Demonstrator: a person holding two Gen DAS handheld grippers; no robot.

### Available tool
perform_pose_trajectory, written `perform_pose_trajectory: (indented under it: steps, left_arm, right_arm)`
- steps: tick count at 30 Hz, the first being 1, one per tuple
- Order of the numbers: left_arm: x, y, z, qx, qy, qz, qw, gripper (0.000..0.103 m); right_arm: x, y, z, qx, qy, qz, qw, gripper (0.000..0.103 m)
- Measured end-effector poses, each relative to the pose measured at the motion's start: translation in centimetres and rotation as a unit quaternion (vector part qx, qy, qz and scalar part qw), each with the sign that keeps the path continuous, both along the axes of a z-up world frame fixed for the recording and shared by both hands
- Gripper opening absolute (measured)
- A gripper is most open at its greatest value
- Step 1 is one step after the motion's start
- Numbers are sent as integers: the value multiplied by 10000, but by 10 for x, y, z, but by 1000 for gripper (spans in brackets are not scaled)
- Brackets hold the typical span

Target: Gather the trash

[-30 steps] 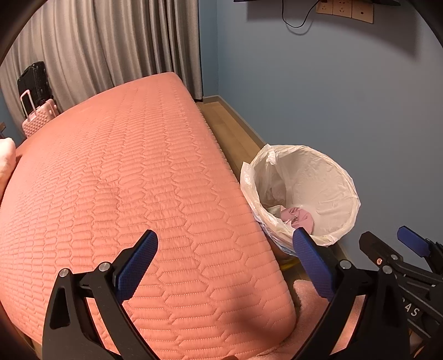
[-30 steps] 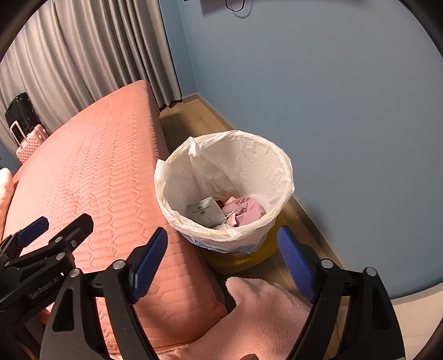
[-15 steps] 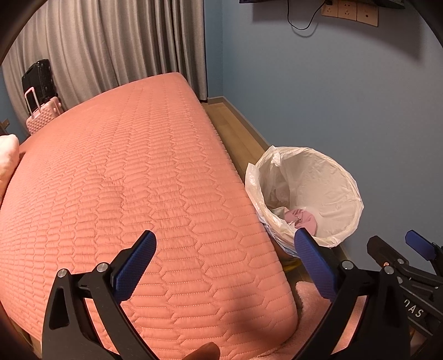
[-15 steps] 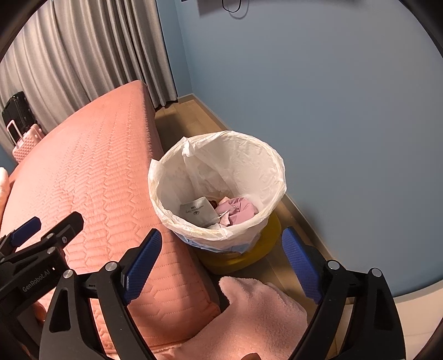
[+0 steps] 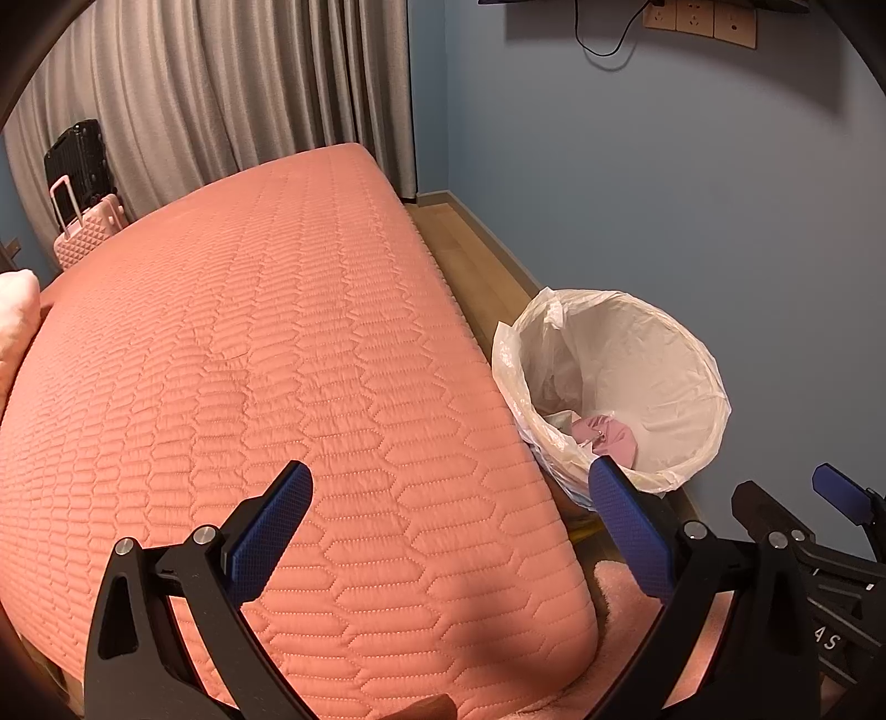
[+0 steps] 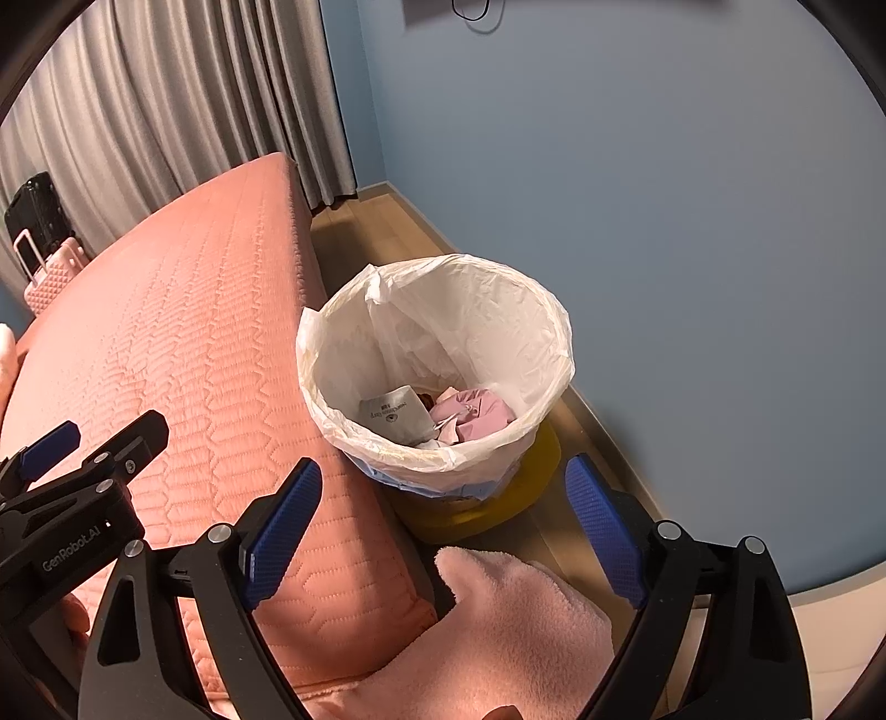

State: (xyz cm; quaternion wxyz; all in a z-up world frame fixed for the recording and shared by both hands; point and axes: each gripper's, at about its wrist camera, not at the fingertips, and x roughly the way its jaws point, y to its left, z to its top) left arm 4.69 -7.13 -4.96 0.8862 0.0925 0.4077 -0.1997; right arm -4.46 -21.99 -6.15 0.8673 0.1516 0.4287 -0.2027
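Observation:
A yellow bin (image 6: 515, 487) with a white plastic liner (image 6: 498, 310) stands on the wood floor between the bed and the blue wall. Inside lie a crumpled pink wrapper (image 6: 476, 412) and a grey printed packet (image 6: 396, 412). My right gripper (image 6: 443, 520) hangs open just in front of and above the bin, nothing between its blue pads. My left gripper (image 5: 448, 526) is open over the near corner of the salmon quilted bed (image 5: 249, 360), empty too. The bin (image 5: 614, 387) shows at the right of the left wrist view, with the right gripper's fingers (image 5: 836, 490) beside it.
A fuzzy pink blanket (image 6: 520, 620) lies at the bed's near corner below the bin. Grey curtains (image 5: 221, 99) hang behind the bed. A black suitcase (image 5: 75, 155) and a pink one (image 5: 88, 232) stand at the far left. Wall sockets (image 5: 700, 19) with a cable sit high up.
Both views drifted slightly; the bin sits a little lower and more to the right in the left wrist view. Both grippers stay open and empty.

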Motion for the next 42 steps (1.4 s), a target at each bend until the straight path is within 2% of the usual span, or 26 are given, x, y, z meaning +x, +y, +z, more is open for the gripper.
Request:
perform_pose_trajectory:
  steps: [42]
  left_arm:
    - [1, -3, -9, 151, 155, 239, 9995, 96]
  right_arm:
    - [1, 2, 1, -75, 49, 59, 9999, 88]
